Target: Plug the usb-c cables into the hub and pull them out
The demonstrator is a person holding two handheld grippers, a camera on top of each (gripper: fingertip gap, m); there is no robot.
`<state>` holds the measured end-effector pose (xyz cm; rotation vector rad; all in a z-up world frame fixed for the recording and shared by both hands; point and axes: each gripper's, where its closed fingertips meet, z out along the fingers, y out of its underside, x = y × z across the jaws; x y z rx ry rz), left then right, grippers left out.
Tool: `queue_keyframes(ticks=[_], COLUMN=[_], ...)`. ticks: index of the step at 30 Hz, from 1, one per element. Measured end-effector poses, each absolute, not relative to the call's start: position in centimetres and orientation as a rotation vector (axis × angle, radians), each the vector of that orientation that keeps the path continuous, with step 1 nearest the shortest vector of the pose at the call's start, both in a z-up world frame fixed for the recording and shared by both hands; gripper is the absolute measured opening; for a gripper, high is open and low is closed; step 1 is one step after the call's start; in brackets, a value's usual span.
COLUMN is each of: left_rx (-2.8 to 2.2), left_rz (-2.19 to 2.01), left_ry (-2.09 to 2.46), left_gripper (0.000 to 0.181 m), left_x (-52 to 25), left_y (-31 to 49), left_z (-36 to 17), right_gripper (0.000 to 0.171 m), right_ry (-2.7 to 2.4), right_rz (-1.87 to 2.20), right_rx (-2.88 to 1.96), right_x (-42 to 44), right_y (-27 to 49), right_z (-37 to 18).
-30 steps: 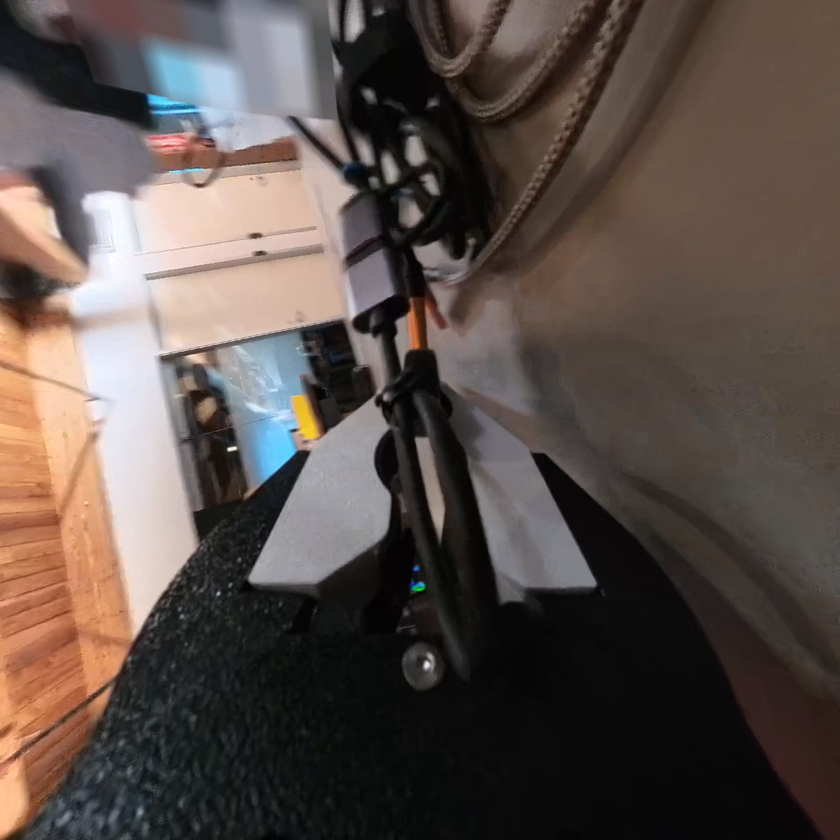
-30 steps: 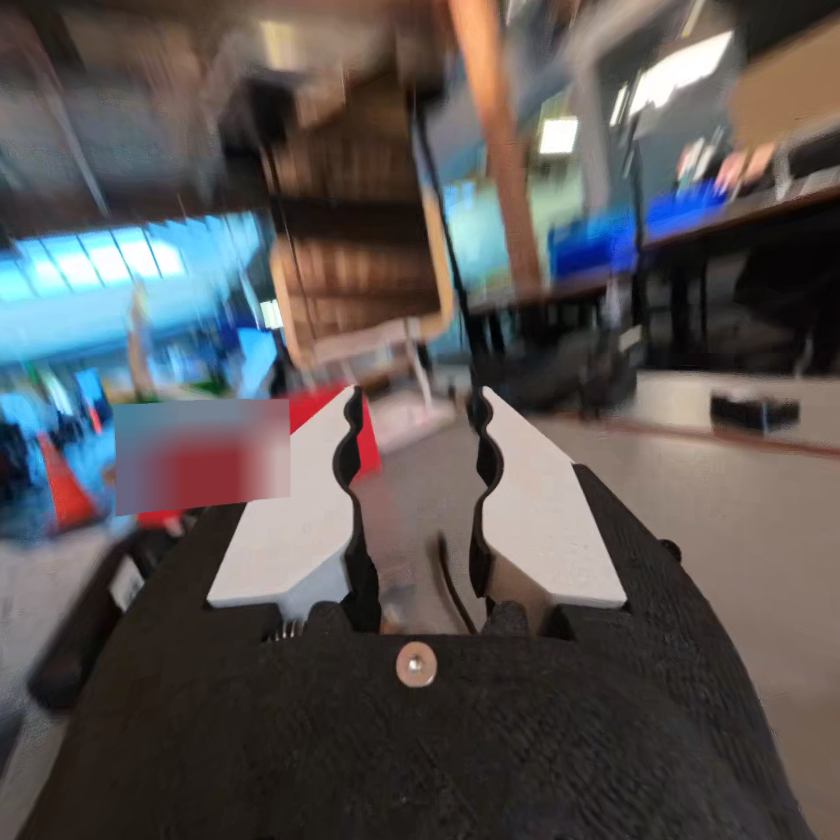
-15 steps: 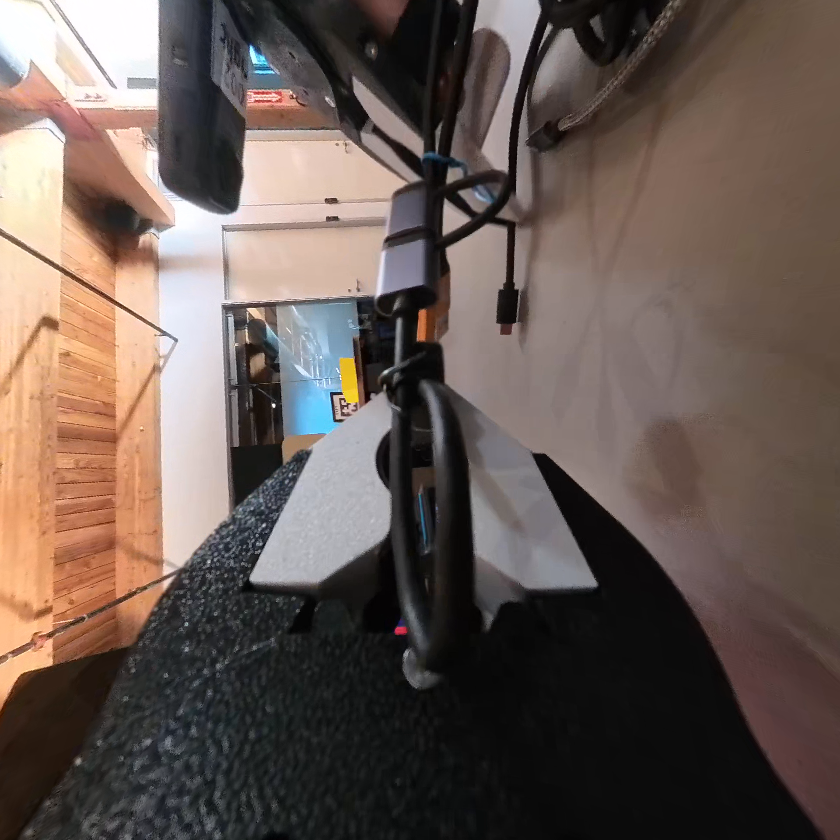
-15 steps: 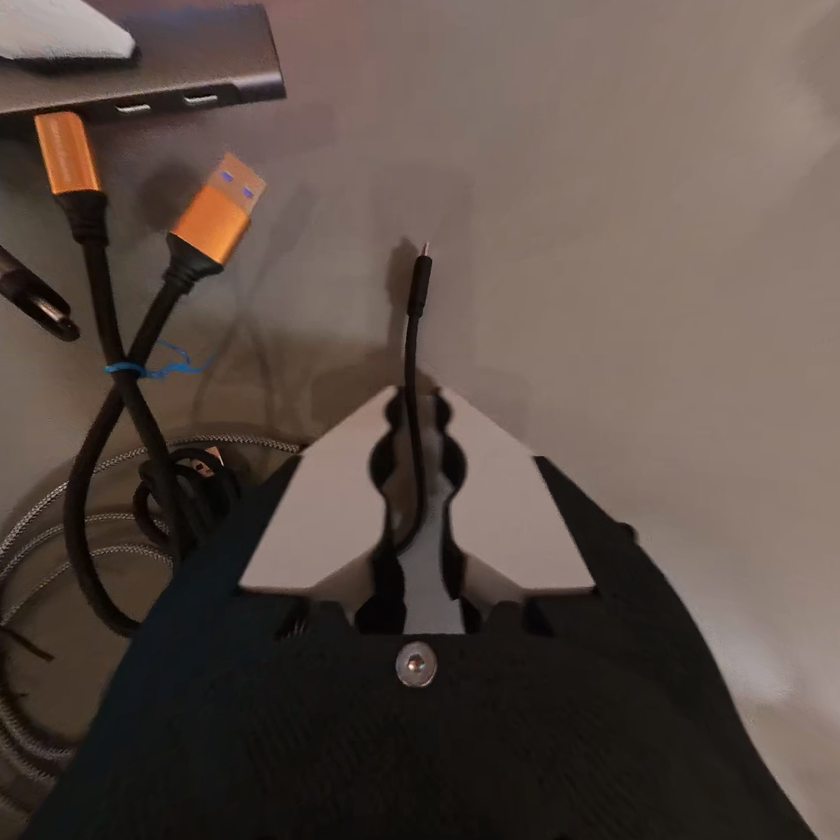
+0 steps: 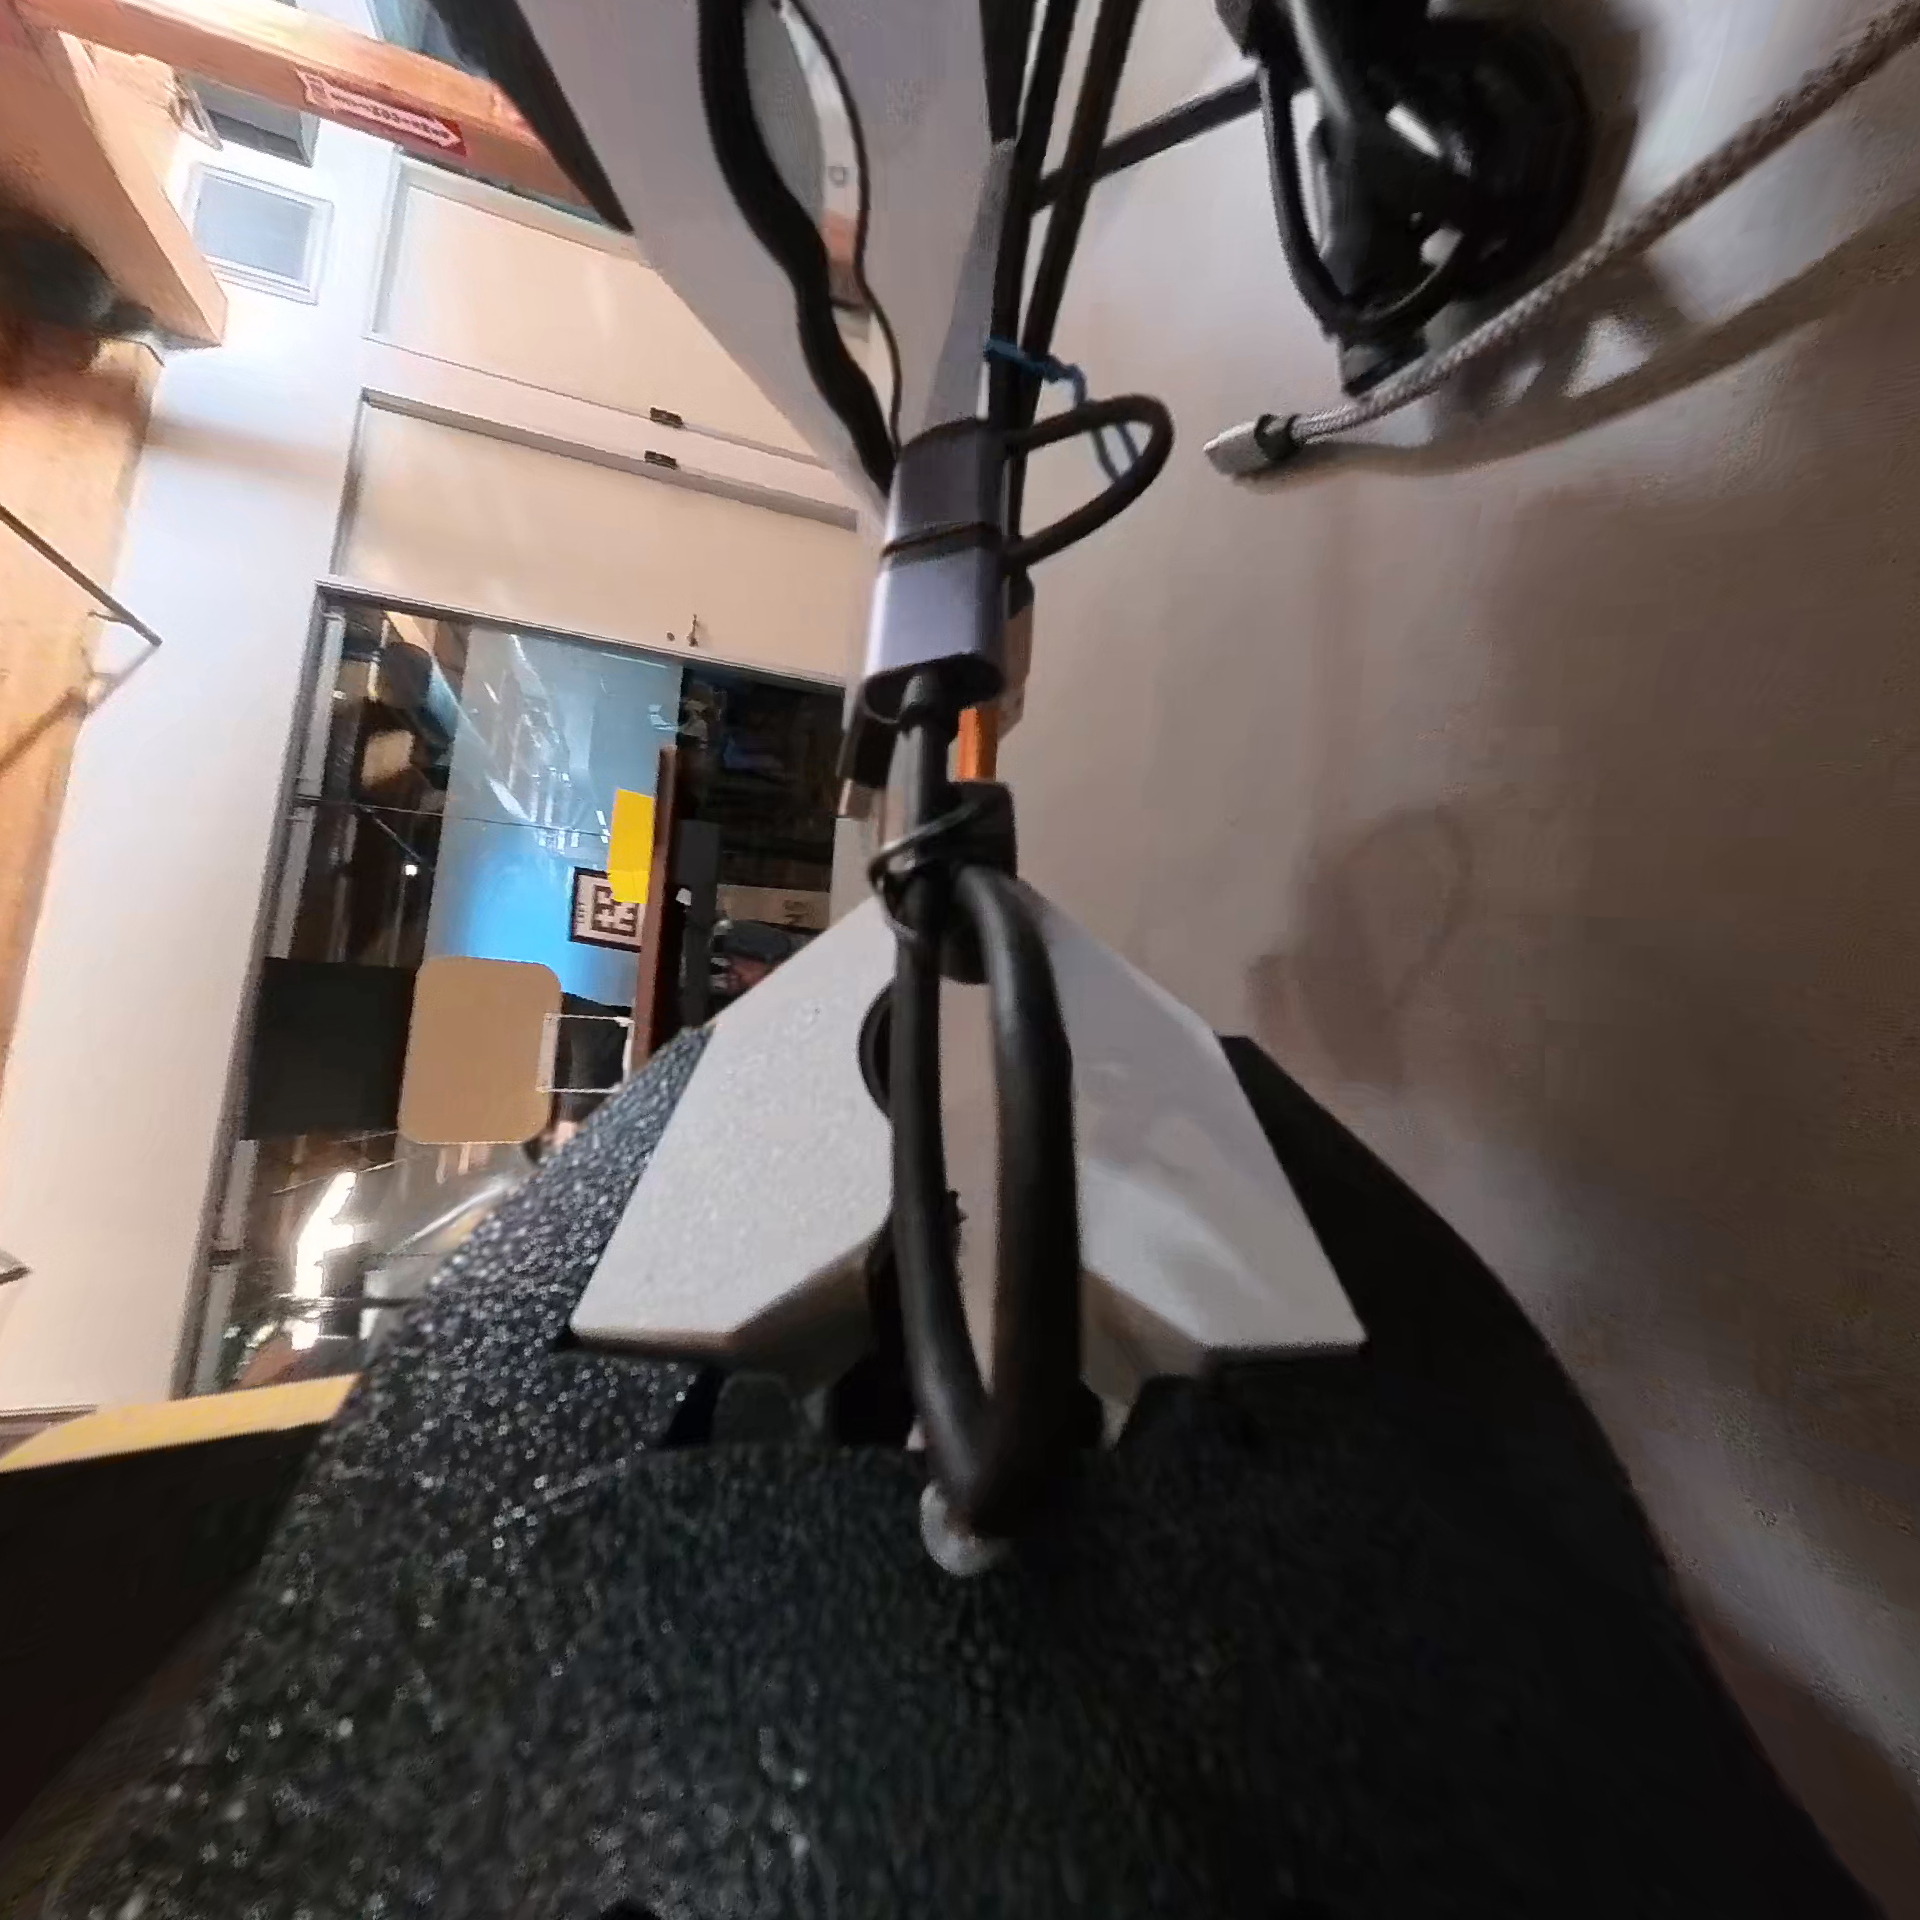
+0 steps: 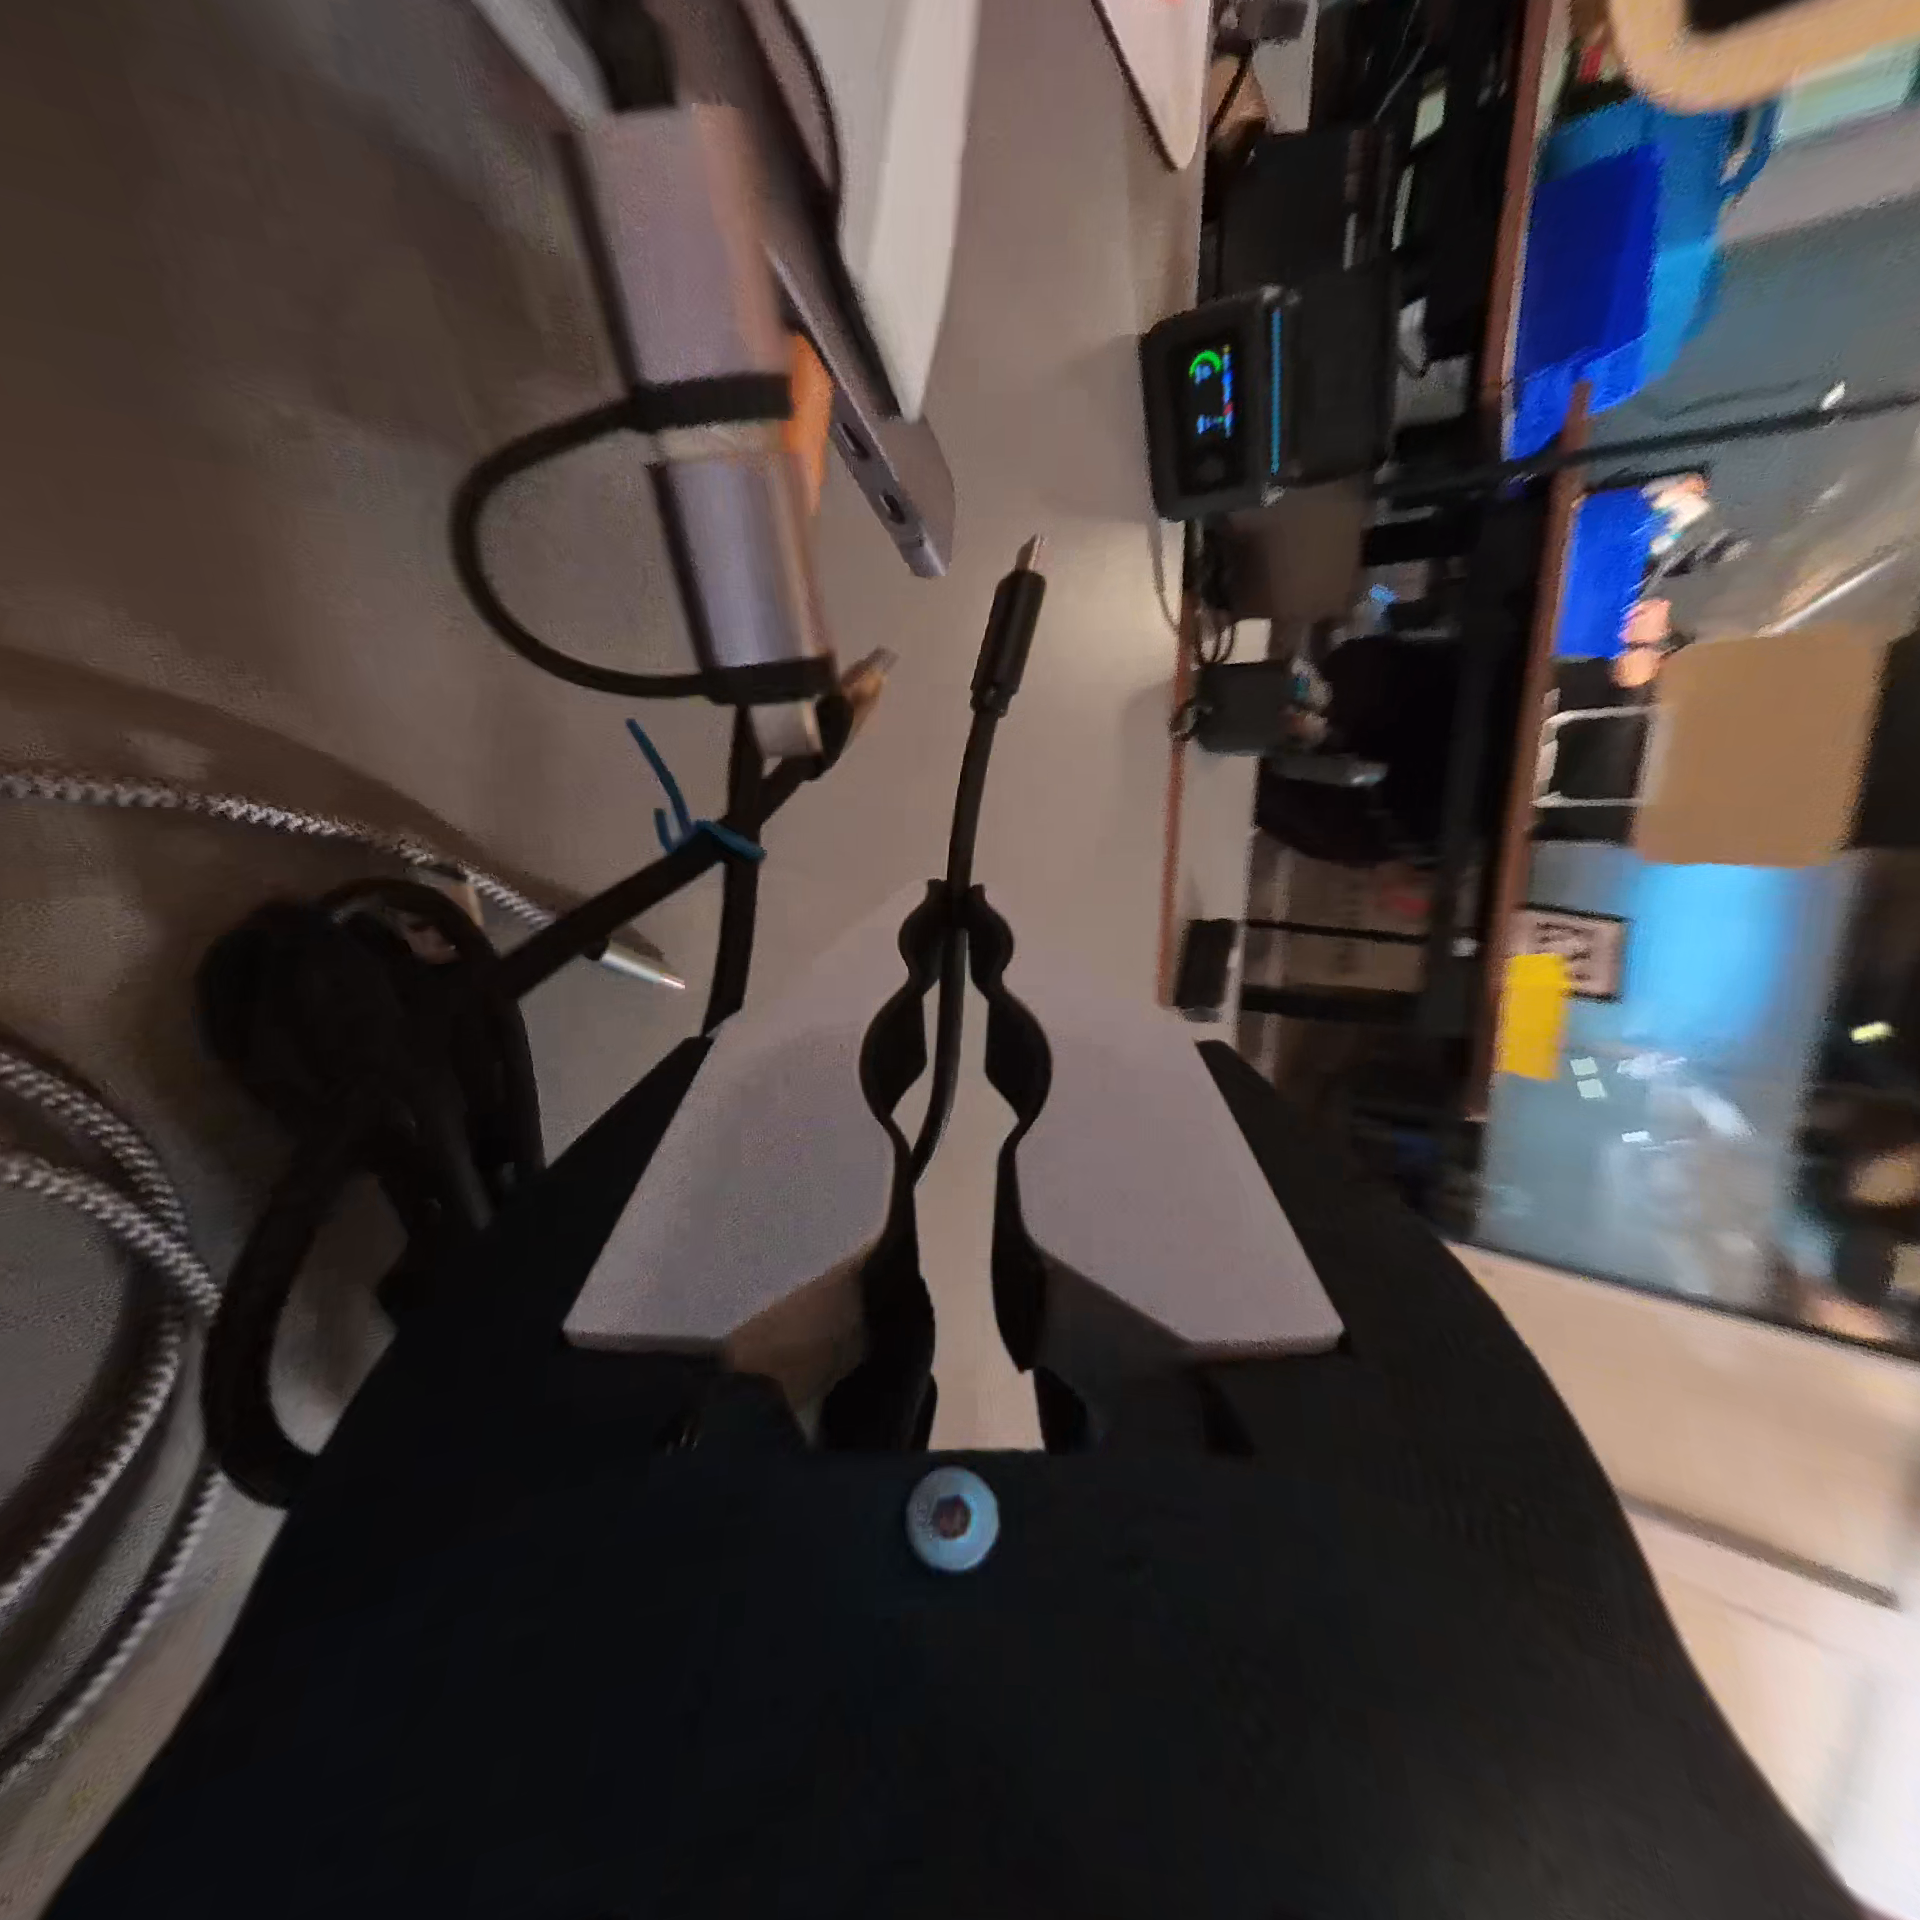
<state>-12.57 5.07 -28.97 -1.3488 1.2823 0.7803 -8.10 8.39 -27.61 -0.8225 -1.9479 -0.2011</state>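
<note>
In the left wrist view my left gripper [image 5: 956, 914] is shut on the looped black cable [image 5: 982, 1143] of the grey hub [image 5: 930, 613], which sticks out just past the fingertips. An orange USB plug [image 5: 977, 743] sits beside the hub. In the right wrist view my right gripper [image 6: 951, 894] is shut on a thin black USB-C cable. Its plug [image 6: 1013, 623] points up, just short of the hub's ported edge [image 6: 894, 478] and slightly right of it. An orange plug [image 6: 805, 416] is in the hub. The other gripper's white finger [image 6: 904, 208] shows above.
The beige table [image 5: 1558, 935] fills the right of the left wrist view and the left of the right wrist view [image 6: 260, 312]. A braided grey cable [image 6: 104, 1195] and a black cable bundle [image 6: 343, 1039] lie on it. A small black device with a lit screen [image 6: 1226, 416] stands beyond.
The right gripper was open and empty one second ago, then shut on the thin USB-C cable on the table, and now holds its plug up by the hub. The left gripper stays shut.
</note>
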Motion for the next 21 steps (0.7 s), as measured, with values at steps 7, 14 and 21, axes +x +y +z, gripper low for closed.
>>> queue_keyframes(ticks=[7, 14, 21], left_rx=[-1.426, -1.467, -1.511], left_rz=[0.654, 0.641, 0.650], left_ry=[1.237, 1.237, 1.243], left_gripper=[0.010, 0.011, 0.010], left_x=[-12.2, -11.9, -12.0], left_y=[5.0, 4.9, 4.8], left_z=[-29.4, -29.7, -30.2], right_gripper=[0.002, 0.002, 0.002], right_ry=[-1.965, -2.044, -2.052], right_rz=[-0.494, -0.549, -0.611], right_rx=[-0.592, -0.566, -0.542], right_x=[-7.6, -7.1, -7.2], right_y=[8.0, 7.9, 8.2], right_z=[-27.1, -28.7, -29.2])
